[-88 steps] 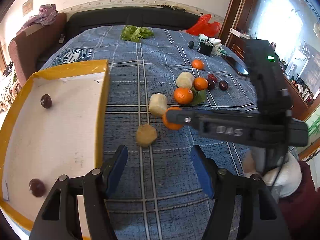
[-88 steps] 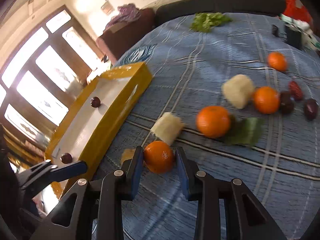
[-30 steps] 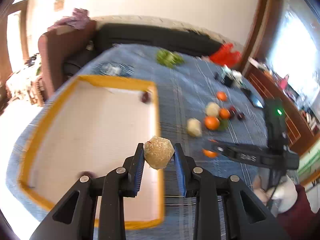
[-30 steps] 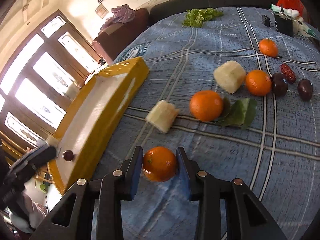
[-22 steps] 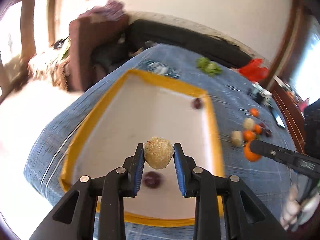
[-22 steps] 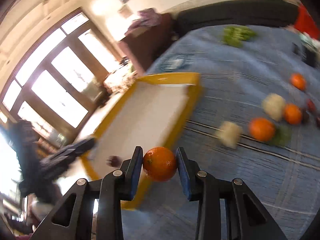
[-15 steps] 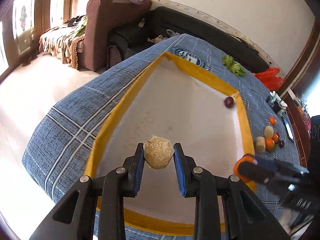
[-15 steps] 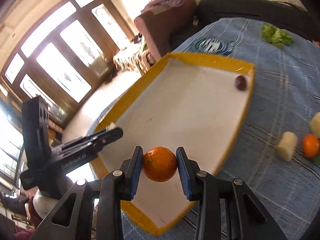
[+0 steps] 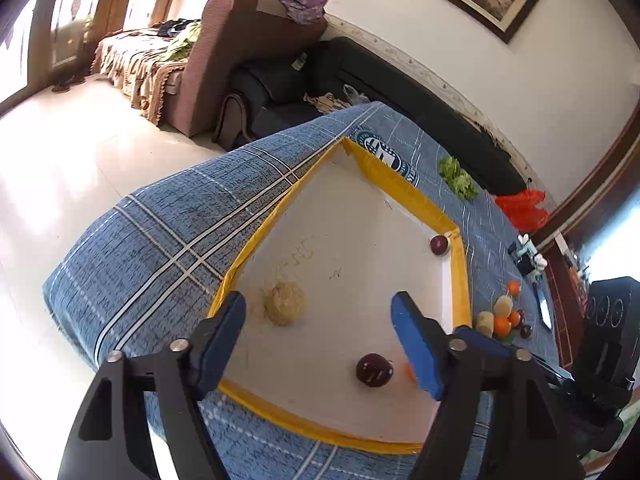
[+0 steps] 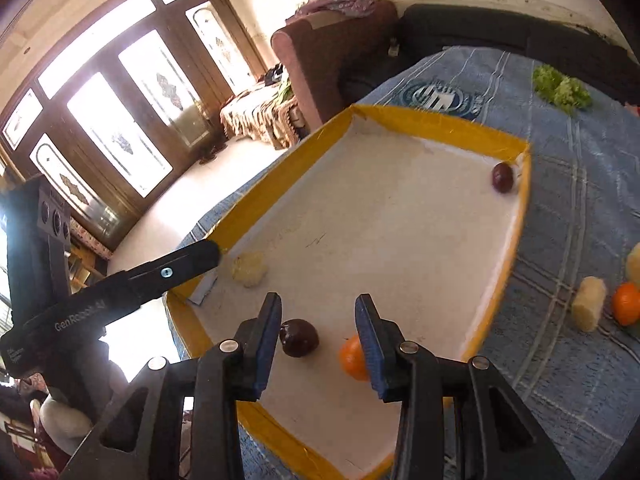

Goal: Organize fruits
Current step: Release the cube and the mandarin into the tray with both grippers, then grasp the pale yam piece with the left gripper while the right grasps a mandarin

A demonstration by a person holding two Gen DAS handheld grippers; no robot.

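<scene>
A white tray with a yellow rim (image 9: 404, 190) (image 10: 440, 122) lies on the blue checked cloth. My left gripper (image 9: 320, 336) hangs over its near end, jaws opening wide with nothing between them. The tan round fruit (image 9: 284, 303) (image 10: 249, 269) rests on the tray floor below its left finger. My right gripper (image 10: 319, 336) is also opening and grips nothing. The orange (image 10: 352, 358) lies on the tray floor, half hidden behind its right finger. A dark plum (image 10: 299, 337) (image 9: 374, 369) sits beside it, and another dark fruit (image 10: 502, 177) (image 9: 439, 245) lies in the far corner.
Loose oranges and pale peeled pieces (image 9: 486, 322) (image 10: 588, 304) lie on the cloth right of the tray. Lettuce (image 9: 456, 178) (image 10: 562, 88) and a red bag (image 9: 520, 208) sit farther back. The table's left edge drops to a tiled floor; sofas stand behind.
Both grippers carried their fruit over the tray and let go. The tan fruit and the orange now lie on the tray floor, and both pairs of jaws have spread.
</scene>
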